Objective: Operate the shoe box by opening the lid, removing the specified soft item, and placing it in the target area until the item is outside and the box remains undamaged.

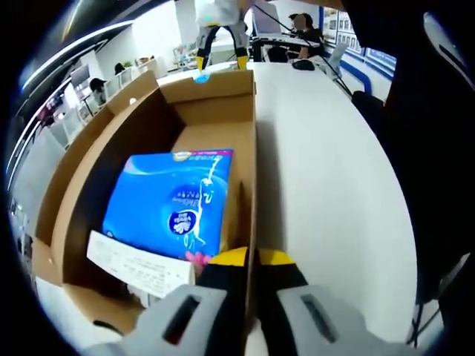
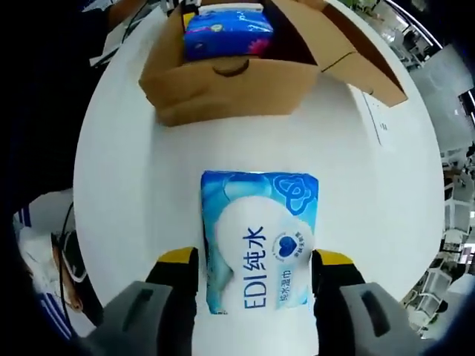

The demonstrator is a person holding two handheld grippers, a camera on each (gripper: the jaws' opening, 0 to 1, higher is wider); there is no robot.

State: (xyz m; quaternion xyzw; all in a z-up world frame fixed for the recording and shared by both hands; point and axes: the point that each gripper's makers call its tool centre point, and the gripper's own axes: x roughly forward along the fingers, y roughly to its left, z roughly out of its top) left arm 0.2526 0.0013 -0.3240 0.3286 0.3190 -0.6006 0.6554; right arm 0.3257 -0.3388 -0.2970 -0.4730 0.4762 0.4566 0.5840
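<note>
An open brown cardboard box (image 1: 245,148) lies on the white table (image 1: 326,193). Inside it lies a blue soft pack (image 1: 172,204) with a white paper slip (image 1: 137,267) at its near end. My left gripper (image 1: 252,259) is shut on the box's right wall, one yellow-tipped jaw on each side of it. Past the box's far end hangs the right gripper (image 1: 221,52). My right gripper (image 2: 256,259) holds a blue and white wet-wipe pack (image 2: 260,245) by its two long sides over the table (image 2: 119,185), in front of the box (image 2: 230,85). A second blue pack (image 2: 226,30) lies in that box.
The box's lid flap (image 2: 356,52) hangs open to the right, beside a paper sheet (image 2: 375,119) lying flat on the table. A dark chair (image 1: 415,148) stands along the table's right side. People sit at desks (image 1: 297,33) in the background.
</note>
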